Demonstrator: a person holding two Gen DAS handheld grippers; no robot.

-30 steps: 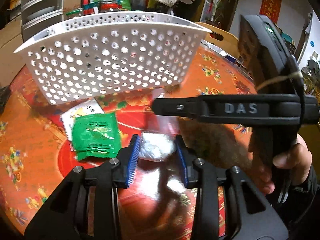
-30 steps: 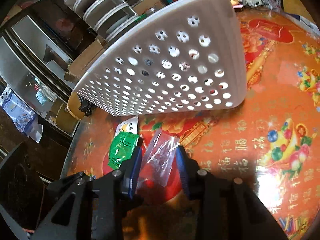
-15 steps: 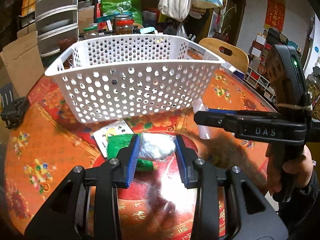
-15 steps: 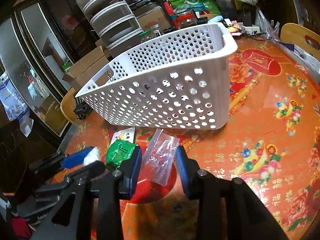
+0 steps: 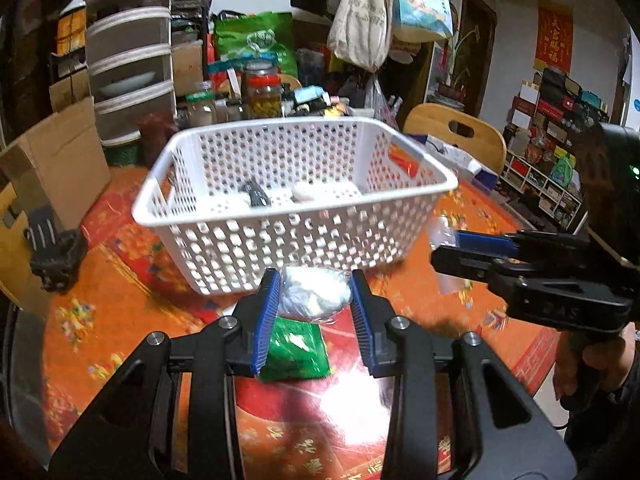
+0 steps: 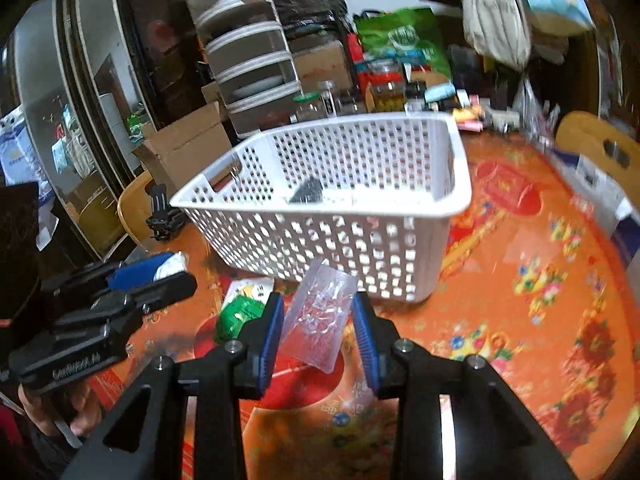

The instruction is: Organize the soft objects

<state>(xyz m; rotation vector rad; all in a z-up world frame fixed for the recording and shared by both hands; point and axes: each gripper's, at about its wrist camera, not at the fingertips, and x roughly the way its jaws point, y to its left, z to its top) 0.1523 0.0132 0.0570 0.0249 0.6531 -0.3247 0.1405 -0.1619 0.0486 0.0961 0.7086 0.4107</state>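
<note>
White plastic, full of holes, the basket (image 5: 296, 240) stands on the orange patterned table (image 5: 120, 312) just ahead of us, with a dark item and pale soft things on its floor. Our left gripper (image 5: 314, 300) pinches a whitish soft bundle (image 5: 314, 294) between its 2 blue pads above the green packet (image 5: 296, 354) lying on the table. Our right gripper (image 6: 318, 326) pinches a clear crinkled plastic bag (image 6: 320, 312) just before the basket's near wall.
</note>
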